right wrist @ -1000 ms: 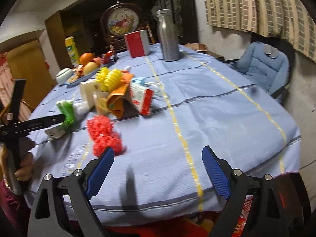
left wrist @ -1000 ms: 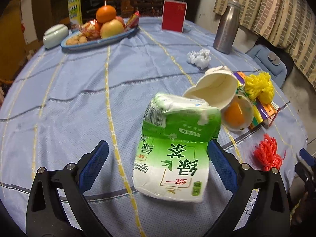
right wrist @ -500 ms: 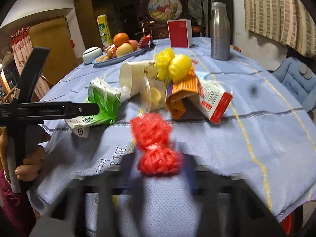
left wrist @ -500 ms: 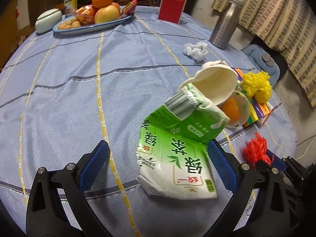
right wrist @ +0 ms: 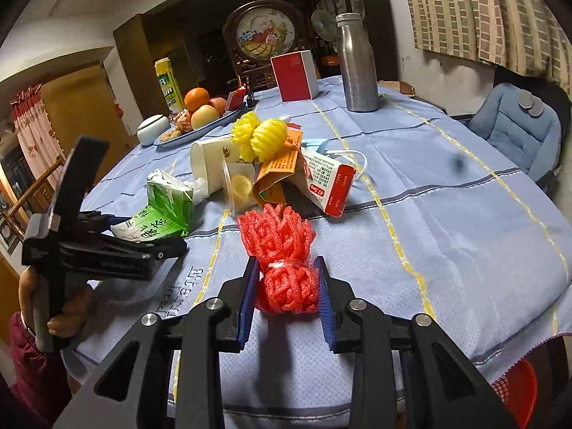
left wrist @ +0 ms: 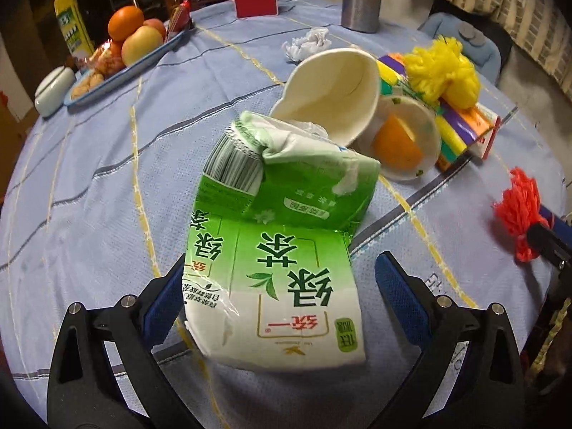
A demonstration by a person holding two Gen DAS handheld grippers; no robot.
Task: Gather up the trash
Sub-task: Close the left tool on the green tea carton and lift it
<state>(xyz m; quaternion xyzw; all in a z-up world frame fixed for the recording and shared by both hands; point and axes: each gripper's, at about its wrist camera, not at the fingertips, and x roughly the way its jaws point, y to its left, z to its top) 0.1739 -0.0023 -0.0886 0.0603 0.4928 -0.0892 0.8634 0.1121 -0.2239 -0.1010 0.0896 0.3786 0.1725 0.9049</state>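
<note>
Two hand-held grippers [left wrist: 275, 304] [right wrist: 287, 296], red foam net [right wrist: 282, 268]

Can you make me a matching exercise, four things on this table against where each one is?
Things:
1. red foam net
2. green tea carton
3. paper cup
4. steel bottle

Places:
A. standing upright at the far side
B. between the open left gripper pads
C. lying on its side
D. squeezed by the right gripper

Pairs: 1-D, 2-B, 3-C, 4-A

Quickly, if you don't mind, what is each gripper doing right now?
Left gripper: open, astride the crushed green tea carton, not gripping it.
Right gripper: shut on the red foam net.
</note>
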